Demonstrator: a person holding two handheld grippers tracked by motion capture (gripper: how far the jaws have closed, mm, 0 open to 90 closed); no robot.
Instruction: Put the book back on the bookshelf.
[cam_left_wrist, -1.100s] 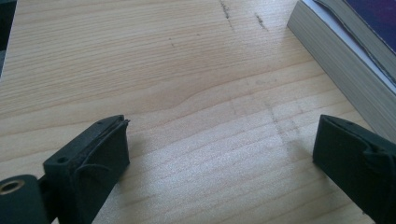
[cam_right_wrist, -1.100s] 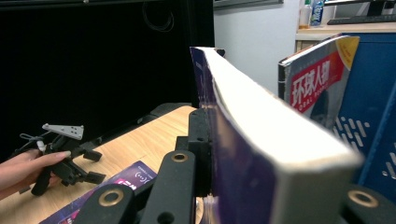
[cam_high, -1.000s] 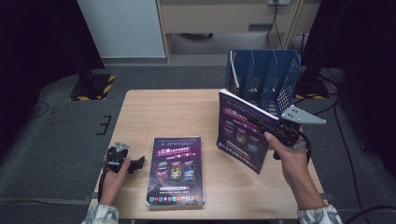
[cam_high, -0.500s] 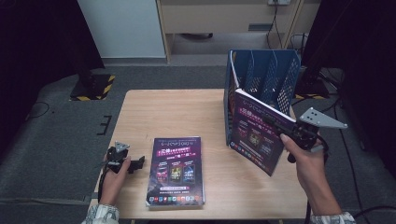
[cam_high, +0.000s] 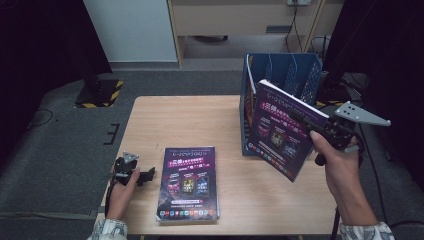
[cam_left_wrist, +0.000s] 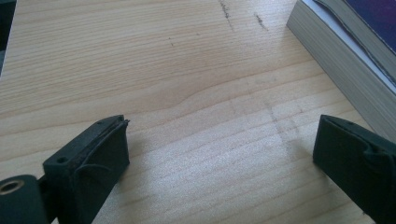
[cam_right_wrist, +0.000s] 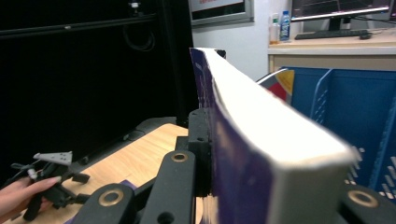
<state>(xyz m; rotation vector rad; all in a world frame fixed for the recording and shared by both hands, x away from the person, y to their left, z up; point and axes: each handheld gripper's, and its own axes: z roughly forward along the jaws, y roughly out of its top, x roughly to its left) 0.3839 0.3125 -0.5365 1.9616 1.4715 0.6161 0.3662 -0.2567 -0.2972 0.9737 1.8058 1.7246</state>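
My right gripper (cam_high: 314, 125) is shut on a thick purple-covered book (cam_high: 280, 135) and holds it upright and tilted above the table's right side, just in front of a blue file rack (cam_high: 282, 75). In the right gripper view the book (cam_right_wrist: 261, 135) stands edge-on between the jaws, its white page edge facing me. A second purple book (cam_high: 190, 182) lies flat near the table's front edge. My left gripper (cam_high: 144, 176) rests low on the table to that book's left. Its jaws are wide open over bare wood (cam_left_wrist: 205, 102), and the flat book's page edge (cam_left_wrist: 336, 60) lies just beyond.
The wooden table (cam_high: 200, 120) has free room across its left and far middle. The blue rack (cam_right_wrist: 355, 102) stands at the right rear with upright dividers. Dark floor and black curtains surround the table; a desk with a monitor lies beyond.
My right gripper has lifted the upright book and carried it right and away, toward the blue rack. The left gripper and the flat book have stayed put.
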